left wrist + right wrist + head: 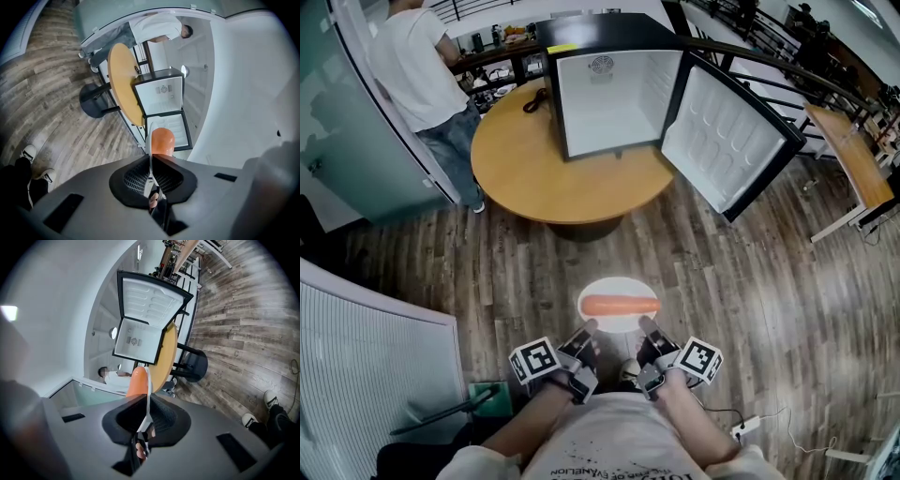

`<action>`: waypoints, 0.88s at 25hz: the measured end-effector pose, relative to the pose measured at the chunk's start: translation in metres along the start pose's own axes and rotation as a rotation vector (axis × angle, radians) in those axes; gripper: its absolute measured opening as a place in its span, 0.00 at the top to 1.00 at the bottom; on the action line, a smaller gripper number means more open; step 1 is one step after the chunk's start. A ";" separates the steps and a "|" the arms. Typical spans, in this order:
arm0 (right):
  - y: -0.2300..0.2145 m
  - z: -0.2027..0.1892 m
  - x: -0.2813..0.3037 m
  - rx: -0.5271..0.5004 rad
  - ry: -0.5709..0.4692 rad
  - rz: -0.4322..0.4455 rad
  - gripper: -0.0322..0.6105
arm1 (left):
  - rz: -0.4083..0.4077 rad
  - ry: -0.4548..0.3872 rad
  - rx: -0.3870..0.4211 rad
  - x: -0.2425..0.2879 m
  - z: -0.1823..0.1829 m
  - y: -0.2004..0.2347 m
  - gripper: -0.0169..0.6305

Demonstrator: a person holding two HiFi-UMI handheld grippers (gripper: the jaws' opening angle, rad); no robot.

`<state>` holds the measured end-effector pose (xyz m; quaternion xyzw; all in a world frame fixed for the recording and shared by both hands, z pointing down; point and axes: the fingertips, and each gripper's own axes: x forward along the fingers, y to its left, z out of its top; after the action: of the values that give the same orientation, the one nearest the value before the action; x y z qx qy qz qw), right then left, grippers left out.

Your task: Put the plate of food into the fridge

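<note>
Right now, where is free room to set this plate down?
The fridge is bare inside. The table is bare in front of it, up to its near edge. It is crowded at the table's far left, with a dark cord and a standing person.

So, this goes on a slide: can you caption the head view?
The left gripper and right gripper clamp a white plate of orange food, facing the open fridge on a round table.

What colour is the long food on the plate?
Orange. The long food lies on a white plate; the head view shows it best.
</note>
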<state>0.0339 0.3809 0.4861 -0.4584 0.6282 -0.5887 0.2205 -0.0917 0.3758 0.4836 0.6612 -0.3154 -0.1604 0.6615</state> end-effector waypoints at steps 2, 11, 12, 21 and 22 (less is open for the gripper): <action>0.000 -0.002 0.003 -0.006 -0.005 -0.004 0.89 | -0.001 0.004 0.000 -0.001 0.004 0.001 0.92; 0.010 -0.012 0.030 0.008 -0.043 -0.023 0.89 | -0.010 0.045 0.011 -0.003 0.037 0.005 0.92; 0.011 -0.013 0.033 0.009 -0.046 -0.025 0.89 | -0.012 0.050 0.011 -0.003 0.042 0.006 0.92; 0.017 -0.003 0.054 -0.014 -0.064 -0.021 0.89 | -0.031 0.068 0.008 0.008 0.062 0.005 0.92; 0.017 -0.002 0.056 -0.013 -0.064 -0.024 0.89 | -0.031 0.070 0.008 0.010 0.064 0.004 0.92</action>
<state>0.0004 0.3334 0.4850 -0.4859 0.6192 -0.5721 0.2305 -0.1253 0.3205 0.4853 0.6738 -0.2824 -0.1463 0.6670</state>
